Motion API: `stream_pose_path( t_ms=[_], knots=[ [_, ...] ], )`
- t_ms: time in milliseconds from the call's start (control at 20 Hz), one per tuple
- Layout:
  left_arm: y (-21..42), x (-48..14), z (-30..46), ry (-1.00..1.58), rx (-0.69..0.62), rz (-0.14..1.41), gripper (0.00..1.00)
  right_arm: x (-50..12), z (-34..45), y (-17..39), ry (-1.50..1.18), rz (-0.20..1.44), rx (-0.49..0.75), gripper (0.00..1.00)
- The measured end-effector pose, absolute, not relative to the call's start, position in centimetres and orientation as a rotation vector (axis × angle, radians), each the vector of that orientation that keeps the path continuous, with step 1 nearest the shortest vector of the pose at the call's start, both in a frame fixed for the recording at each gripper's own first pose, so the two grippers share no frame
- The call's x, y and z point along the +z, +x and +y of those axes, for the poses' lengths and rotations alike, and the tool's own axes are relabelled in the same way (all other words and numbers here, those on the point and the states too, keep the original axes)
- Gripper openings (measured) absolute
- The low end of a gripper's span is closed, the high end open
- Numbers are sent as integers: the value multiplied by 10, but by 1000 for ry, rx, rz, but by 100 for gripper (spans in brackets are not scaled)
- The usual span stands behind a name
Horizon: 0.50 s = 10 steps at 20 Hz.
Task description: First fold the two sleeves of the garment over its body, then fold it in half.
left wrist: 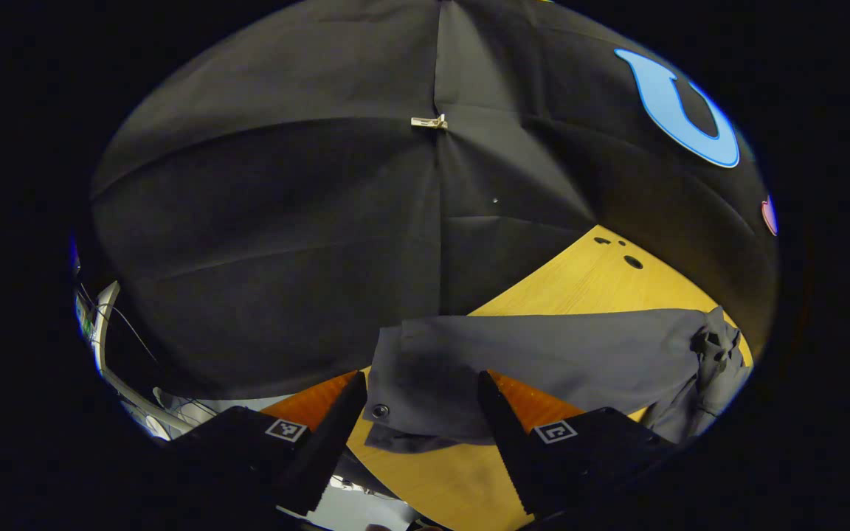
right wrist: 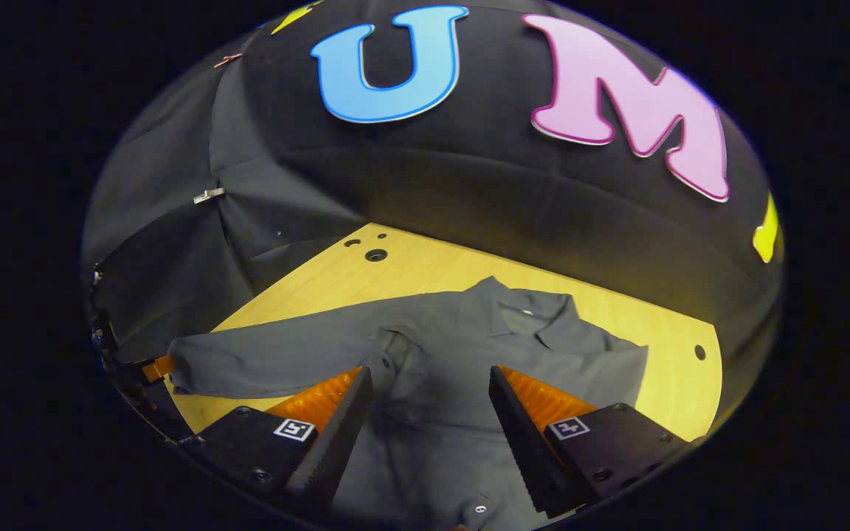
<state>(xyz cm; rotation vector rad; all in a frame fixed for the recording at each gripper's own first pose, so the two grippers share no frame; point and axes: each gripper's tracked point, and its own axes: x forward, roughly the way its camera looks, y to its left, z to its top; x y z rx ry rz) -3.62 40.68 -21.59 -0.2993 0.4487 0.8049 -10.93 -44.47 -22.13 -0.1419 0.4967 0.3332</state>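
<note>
A dark grey collared shirt (right wrist: 469, 346) lies flat on the wooden table (right wrist: 425, 269), collar (right wrist: 536, 317) toward the wall. One long sleeve (right wrist: 270, 354) stretches out to the left in the right gripper view. My right gripper (right wrist: 431, 391) stands open above the shirt's body, fingers wide apart. In the left gripper view, my left gripper (left wrist: 417, 398) is open with the sleeve's cuff (left wrist: 410, 413) lying between its fingers. The sleeve (left wrist: 558, 346) runs right toward the bunched body (left wrist: 716, 361). A button (left wrist: 381, 410) shows on the cuff.
Black cloth walls close in the table at the back and sides. Small holes (right wrist: 375, 255) are in the tabletop near the far corner, and one hole (right wrist: 695, 352) to the right. The table's edge drops off below the cuff (left wrist: 366, 501); cables and white gear (left wrist: 111, 332) lie beyond.
</note>
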Motion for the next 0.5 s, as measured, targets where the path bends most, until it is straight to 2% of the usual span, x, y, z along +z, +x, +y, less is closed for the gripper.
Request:
stream_pose_path(
  t_ms=[150,200,250,350,400,500],
  knots=[
    [-27,-236,417,-321,827,488,96,-209,-479,-135,-104,474,263,98],
    [-25,-243,417,-338,825,496,92,-209,-489,-143,-94,471,242,98],
    [-23,-248,418,-348,825,513,96,-210,-501,-152,-82,474,219,98],
    [-21,-254,418,-345,816,536,96,-217,-518,-169,-53,494,179,98],
    [-20,-258,417,-330,809,555,92,-220,-527,-174,-39,503,156,98],
    [-14,-257,415,-272,795,563,97,-230,-541,-184,-9,526,110,98]
  ],
)
